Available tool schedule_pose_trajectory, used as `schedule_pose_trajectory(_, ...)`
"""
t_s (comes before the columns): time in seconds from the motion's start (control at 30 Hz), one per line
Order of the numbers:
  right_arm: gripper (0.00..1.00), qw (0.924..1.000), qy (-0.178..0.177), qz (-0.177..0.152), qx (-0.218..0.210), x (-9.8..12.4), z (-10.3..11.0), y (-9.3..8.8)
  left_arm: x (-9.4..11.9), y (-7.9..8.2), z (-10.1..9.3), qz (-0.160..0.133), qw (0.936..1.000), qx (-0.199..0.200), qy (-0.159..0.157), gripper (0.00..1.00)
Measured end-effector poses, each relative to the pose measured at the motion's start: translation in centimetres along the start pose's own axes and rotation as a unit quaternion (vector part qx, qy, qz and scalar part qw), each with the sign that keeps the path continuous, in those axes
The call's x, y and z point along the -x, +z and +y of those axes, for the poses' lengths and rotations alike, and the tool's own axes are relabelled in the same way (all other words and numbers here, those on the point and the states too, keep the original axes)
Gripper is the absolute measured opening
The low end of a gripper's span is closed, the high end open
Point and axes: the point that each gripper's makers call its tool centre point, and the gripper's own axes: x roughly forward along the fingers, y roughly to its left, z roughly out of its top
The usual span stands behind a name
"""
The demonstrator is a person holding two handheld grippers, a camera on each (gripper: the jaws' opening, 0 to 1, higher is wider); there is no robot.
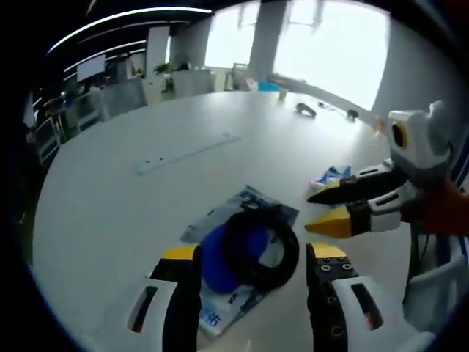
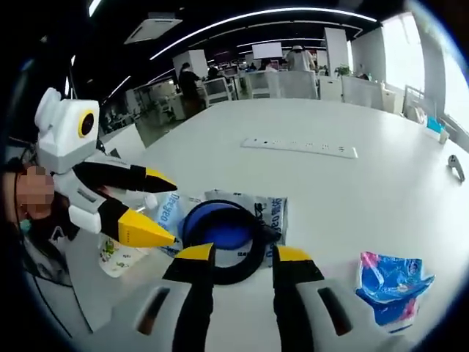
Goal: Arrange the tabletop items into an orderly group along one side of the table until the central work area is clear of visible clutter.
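Observation:
A black coiled cable ring (image 1: 262, 246) lies on a blue round item (image 1: 220, 257), on top of a white and blue printed packet (image 1: 242, 209) on the white table (image 1: 146, 213). My left gripper (image 1: 253, 253) is open, its jaws wide on either side of the ring's near edge without touching it. My right gripper (image 1: 316, 213) comes in from the right, open, its yellow tips just beside the ring. In the right gripper view, my right gripper (image 2: 243, 254) stands open right over the ring (image 2: 192, 220), and my left gripper (image 2: 165, 207) sits to the left of the ring.
A blue and pink packet (image 2: 392, 286) lies on the table to the right, also seen as the packet (image 1: 330, 176). A small pale packet (image 2: 117, 257) sits near the table edge. A flush power strip (image 1: 187, 152) crosses the middle. Small dark items (image 1: 305, 110) lie far off.

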Motion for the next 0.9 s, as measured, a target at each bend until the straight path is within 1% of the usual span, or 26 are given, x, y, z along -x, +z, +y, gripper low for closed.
schedule_pose_trajectory(0.33,0.27,0.9999,0.006,0.012,-0.002,-1.5,0.1,-0.5,-1.0,-0.7,0.4,0.013,0.9999,0.002,-0.005,0.50)
schedule_pose_trajectory(0.57,0.25,0.9997,0.006,0.021,-0.005,-2.4,-0.1,-1.0,-1.9,-0.8,0.7,0.019,0.9998,0.001,-0.007,0.48)
schedule_pose_trajectory(0.8,0.24,0.9995,0.005,0.030,-0.012,-3.0,-0.2,-1.4,-2.6,-1.1,0.8,0.032,0.9994,-0.013,-0.006,0.45)
schedule_pose_trajectory(0.9,0.23,0.9993,0.002,0.035,-0.015,-3.2,-0.4,-1.6,-2.8,-1.3,0.9,0.035,0.9993,-0.012,-0.006,0.44)
